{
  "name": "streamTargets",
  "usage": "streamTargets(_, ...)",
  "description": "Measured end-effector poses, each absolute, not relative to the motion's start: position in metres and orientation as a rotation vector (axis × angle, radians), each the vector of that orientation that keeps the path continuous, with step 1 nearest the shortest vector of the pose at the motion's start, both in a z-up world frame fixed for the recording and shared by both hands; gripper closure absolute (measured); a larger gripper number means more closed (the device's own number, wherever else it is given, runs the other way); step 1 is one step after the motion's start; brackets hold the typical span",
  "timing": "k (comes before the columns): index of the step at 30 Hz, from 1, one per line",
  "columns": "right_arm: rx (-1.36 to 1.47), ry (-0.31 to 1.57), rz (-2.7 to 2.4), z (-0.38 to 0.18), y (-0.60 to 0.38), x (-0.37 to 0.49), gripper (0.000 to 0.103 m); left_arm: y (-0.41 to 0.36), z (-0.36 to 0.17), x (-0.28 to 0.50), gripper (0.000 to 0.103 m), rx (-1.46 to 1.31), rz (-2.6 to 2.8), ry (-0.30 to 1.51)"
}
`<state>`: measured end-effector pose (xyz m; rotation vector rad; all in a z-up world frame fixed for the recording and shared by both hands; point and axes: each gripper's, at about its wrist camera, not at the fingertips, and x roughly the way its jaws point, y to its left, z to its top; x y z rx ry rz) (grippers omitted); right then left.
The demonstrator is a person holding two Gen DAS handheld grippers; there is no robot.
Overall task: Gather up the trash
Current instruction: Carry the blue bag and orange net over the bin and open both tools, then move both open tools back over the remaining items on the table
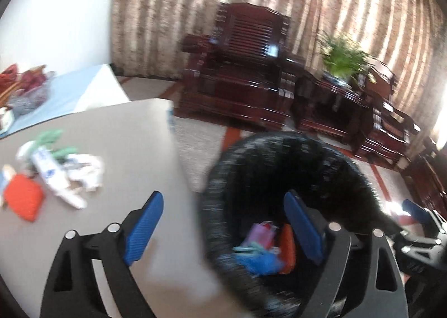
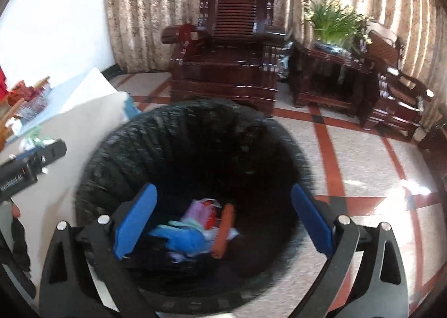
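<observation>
We see both claws over a round black woven waste basket (image 2: 117,150) that stands on the tiled floor just beside the corner of a grey table (image 1: 111,133).

Right gripper (image 2: 223,220): blue pads spread wide, nothing between them. It points down into the basket's mouth.

Left gripper (image 1: 223,225): pads likewise wide apart and empty. Its left pad sits over the table edge, its right pad over the basket opening. In the right wrist view its black body enters from the left edge.

Basket contents, at the bottom: a crumpled blue piece (image 2: 184,237), an orange-red elongated piece (image 2: 223,231), a pale purple wrapper (image 2: 199,213). All are blurred; we cannot tell them more exactly.

Still on the table, well apart from the basket: an orange-red flat packet (image 1: 23,199), a white tube-like wrapper with blue print (image 1: 53,178), crumpled white paper (image 1: 89,172), a green crumpled piece (image 1: 53,137). They lie close together near the table's left side.

Background: a dark red wooden armchair (image 2: 223,52) before patterned beige curtains (image 2: 156,10), and a green potted plant (image 2: 332,21) on a dark side table.
</observation>
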<state>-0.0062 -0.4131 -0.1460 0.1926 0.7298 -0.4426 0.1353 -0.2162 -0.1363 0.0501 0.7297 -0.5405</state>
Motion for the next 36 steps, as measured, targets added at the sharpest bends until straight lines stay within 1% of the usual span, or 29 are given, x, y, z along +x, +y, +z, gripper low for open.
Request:
streamTargets(6, 0.182, 0.692, -0.326, -0.131, -0.356, 0.024, 0.008, -0.122, -0.130, 0.144, 0.016, 0.031, -0.355, 0.696)
streamTargets(11, 0.157, 0.669, -0.194, -0.124, -0.299, 0.066, 0.008, -0.041, -0.131, 0.159, 0.016, 0.017, -0.190, 0.682)
streamTargets(19, 0.092, 0.637, 0.001, -0.125, -0.211, 0.130, 0.008, 0.053, -0.142, 0.181, 0.016, -0.030, -0.013, 0.680)
streamTargets(22, 0.077, 0.642, 0.060, -0.130, -0.183, 0.153, 0.014, 0.075, -0.147, 0.188, 0.016, -0.042, 0.013, 0.688)
streamTargets(24, 0.066, 0.656, 0.095, -0.136, -0.166, 0.167, 0.021, 0.084, -0.151, 0.193, 0.016, -0.047, 0.025, 0.694)
streamTargets(25, 0.055, 0.672, 0.116, -0.141, -0.155, 0.177, 0.023, 0.089, -0.154, 0.196, 0.016, -0.051, 0.032, 0.700)
streamTargets(29, 0.009, 0.717, 0.164, -0.161, -0.128, 0.199, 0.035, 0.103, -0.164, 0.204, 0.017, -0.058, 0.049, 0.726)
streamTargets(30, -0.003, 0.731, 0.174, -0.166, -0.122, 0.206, 0.037, 0.107, -0.166, 0.205, 0.017, -0.059, 0.053, 0.730)
streamTargets(34, -0.033, 0.749, 0.181, -0.183, -0.112, 0.222, 0.037, 0.116, -0.174, 0.211, 0.017, -0.057, 0.057, 0.746)
streamTargets(36, -0.051, 0.764, 0.187, -0.189, -0.108, 0.230, 0.043, 0.117, -0.176, 0.213, 0.017, -0.052, 0.054, 0.751)
